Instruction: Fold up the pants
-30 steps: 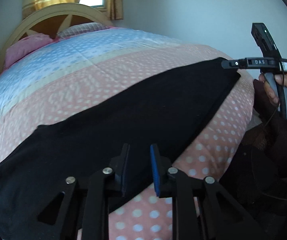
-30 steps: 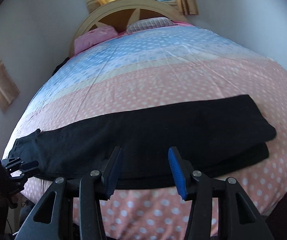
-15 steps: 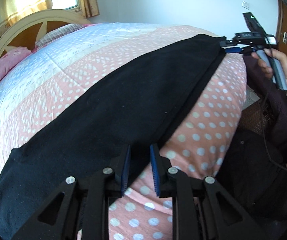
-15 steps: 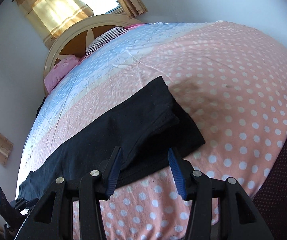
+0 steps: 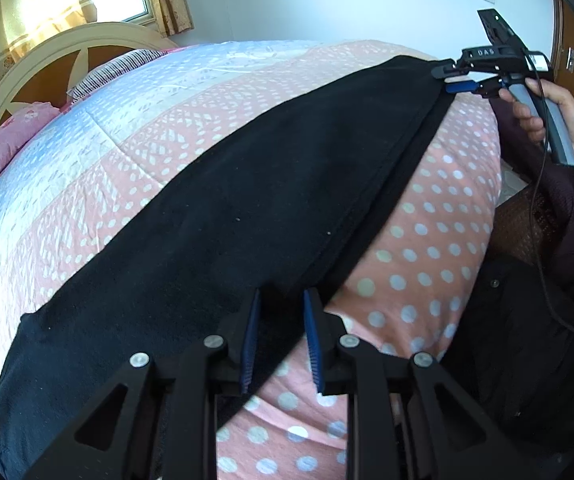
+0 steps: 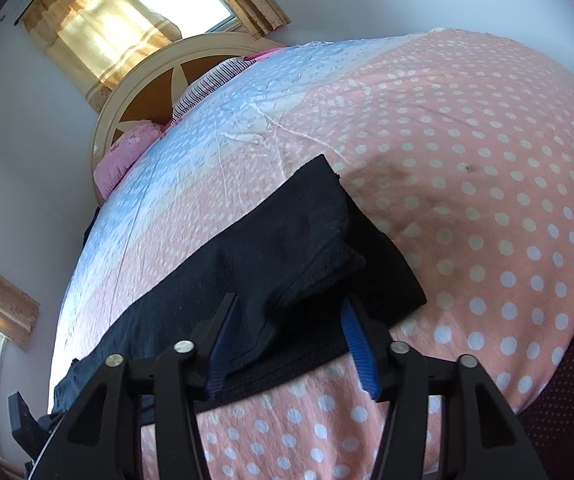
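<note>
Black pants (image 5: 271, 184) lie lengthwise along the bed (image 5: 427, 272) edge, long axis running gripper to gripper. Right gripper (image 6: 287, 340) spread, straddling the cuff end; left gripper (image 5: 281, 340) spread narrower at the other end.
</note>
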A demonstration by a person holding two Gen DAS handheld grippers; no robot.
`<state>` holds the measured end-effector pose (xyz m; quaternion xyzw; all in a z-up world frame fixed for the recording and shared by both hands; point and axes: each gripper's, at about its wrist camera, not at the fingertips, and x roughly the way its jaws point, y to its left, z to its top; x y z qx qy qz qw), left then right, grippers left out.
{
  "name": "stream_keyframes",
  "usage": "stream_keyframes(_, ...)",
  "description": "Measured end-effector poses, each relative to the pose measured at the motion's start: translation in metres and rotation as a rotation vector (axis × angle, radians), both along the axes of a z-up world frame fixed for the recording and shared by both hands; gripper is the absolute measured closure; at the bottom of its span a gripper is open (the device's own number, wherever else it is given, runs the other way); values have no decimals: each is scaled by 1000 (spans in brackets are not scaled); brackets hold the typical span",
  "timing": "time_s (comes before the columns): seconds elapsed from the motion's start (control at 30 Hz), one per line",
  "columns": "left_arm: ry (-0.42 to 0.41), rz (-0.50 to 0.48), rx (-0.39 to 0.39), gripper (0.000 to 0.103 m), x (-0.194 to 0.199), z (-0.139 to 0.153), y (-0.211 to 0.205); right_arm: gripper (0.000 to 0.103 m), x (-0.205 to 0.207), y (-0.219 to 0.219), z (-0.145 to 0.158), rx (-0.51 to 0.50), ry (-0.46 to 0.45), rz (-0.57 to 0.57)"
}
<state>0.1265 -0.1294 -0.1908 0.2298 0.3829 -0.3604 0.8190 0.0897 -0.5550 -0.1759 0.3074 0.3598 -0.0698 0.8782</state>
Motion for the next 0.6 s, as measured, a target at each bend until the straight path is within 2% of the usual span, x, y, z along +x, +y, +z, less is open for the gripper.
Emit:
stream_keyframes(0.03, 5, -5, 5, 78, 0, -1, 0, 47, 1, -1, 0, 0, -2, 0)
stream_keyframes(0.1, 19, 9, 6, 85, 3, -1, 0, 47, 4, -1, 1, -2, -10, 1)
stream_keyframes(0.13, 37, 16, -6, 90, 5, 0, 1, 47, 6, -3, 1, -3, -15, -1)
stream_keyframes(0.2, 63, 36, -34, 94, 10, 3, 4, 50, 10, -6, 1, -4, -15, -10)
stream_keyframes(0.23, 66, 37, -42, 95, 11, 5, 6, 69, 13, -7, 1, -9, -13, -14)
stream_keyframes(0.3, 62, 32, -42, 96, 11, 7, 7, 91, 16, -8, 4, -26, -10, -17)
stream_keyframes(0.4, 62, 36, -89, 97, 12, 15, 14, 97, 14, -5, 16, -34, -57, -2)
stream_keyframes(0.47, 62, 39, -123, 98, 14, 23, 21, 98, 8, -2, 24, -43, -95, 22)
stream_keyframes(0.6, 62, 32, -140, 98, 13, 27, 27, 98, 3, -6, 10, -48, -55, 22)
